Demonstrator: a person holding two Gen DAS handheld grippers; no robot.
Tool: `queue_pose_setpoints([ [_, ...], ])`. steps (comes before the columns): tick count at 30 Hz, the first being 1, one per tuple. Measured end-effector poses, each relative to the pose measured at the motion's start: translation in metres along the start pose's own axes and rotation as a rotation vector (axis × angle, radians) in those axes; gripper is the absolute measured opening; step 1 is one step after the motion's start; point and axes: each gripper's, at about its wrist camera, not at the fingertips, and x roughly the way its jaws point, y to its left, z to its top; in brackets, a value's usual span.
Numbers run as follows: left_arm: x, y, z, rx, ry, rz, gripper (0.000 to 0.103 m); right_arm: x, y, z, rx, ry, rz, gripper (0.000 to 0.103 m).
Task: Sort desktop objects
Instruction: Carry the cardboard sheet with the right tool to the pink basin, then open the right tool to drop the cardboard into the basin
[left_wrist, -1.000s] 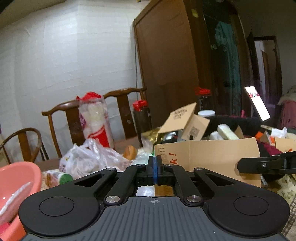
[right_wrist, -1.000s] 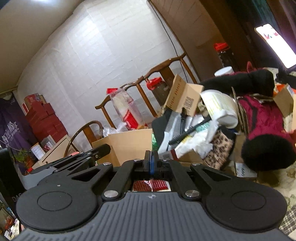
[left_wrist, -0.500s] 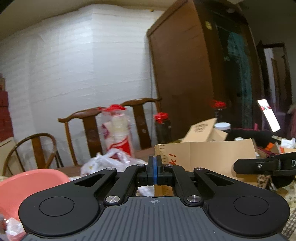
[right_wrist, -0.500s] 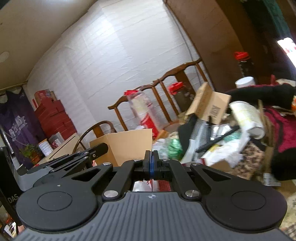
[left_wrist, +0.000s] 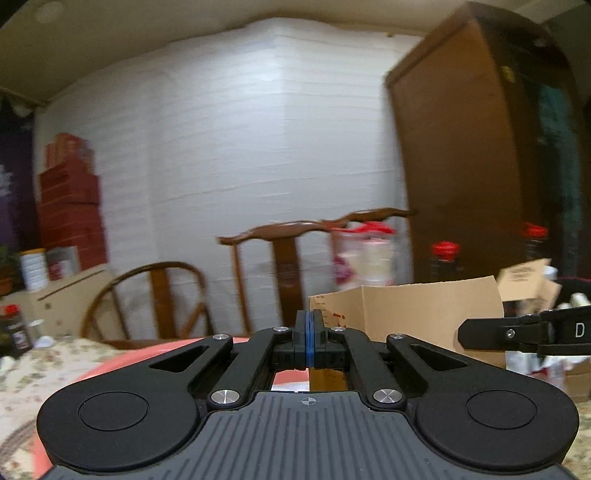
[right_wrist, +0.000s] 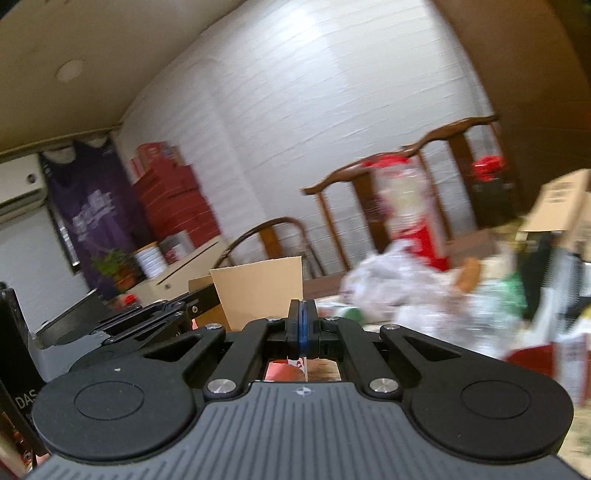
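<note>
Looking like the gap between picks, judging by the view: left gripper (left_wrist: 309, 339) clenched, blue pads pressed flat together with nothing between them; right gripper (right_wrist: 302, 332) likewise clamped shut and carrying nothing

Pointing high in both views, more at the white brick wall (left_wrist: 229, 147) than at the tabletop, and blurring heavily on the right wrist view

Waiting to be sorted: the heap of desktop clutter (right_wrist: 424, 295) ahead and to the right of the right gripper, bags and wrappers too smeared to name singly, with a red-and-white packet (right_wrist: 410, 206) standing behind it

Sitting close ahead of both grippers, the open cardboard box (left_wrist: 406, 310), probably the place for sorted things; lying right under the left gripper, a pink basin (left_wrist: 122, 363) on the flowered tablecloth (left_wrist: 44, 362)

Calling next, most likely, for tipping a gripper down toward the heap, opening the jaws before arrival and choosing one loose item at its near edge

Minding the box's upright flap just ahead, the basin rim below, and the two grippers riding side by side, near each other

Offering freest room above the table; crowding along the far edge with wooden chairs (left_wrist: 280, 258) and a dark cabinet (left_wrist: 480, 155)
</note>
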Motion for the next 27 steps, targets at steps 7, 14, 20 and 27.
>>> queue_pose_setpoints([
  [7,-0.006,0.069,-0.003,-0.033,0.008,0.117,0.0,0.051,0.059,-0.002,-0.056,0.056,0.099,0.0],
  [14,0.0,0.125,-0.013,-0.065,0.035,0.192,0.0,0.097,0.104,-0.014,-0.098,0.121,0.151,0.0],
  [20,0.009,0.151,-0.026,-0.086,0.071,0.219,0.0,0.128,0.122,-0.024,-0.115,0.167,0.151,0.0],
  [27,0.021,0.161,-0.035,-0.095,0.097,0.222,0.0,0.152,0.122,-0.037,-0.121,0.213,0.107,0.0],
])
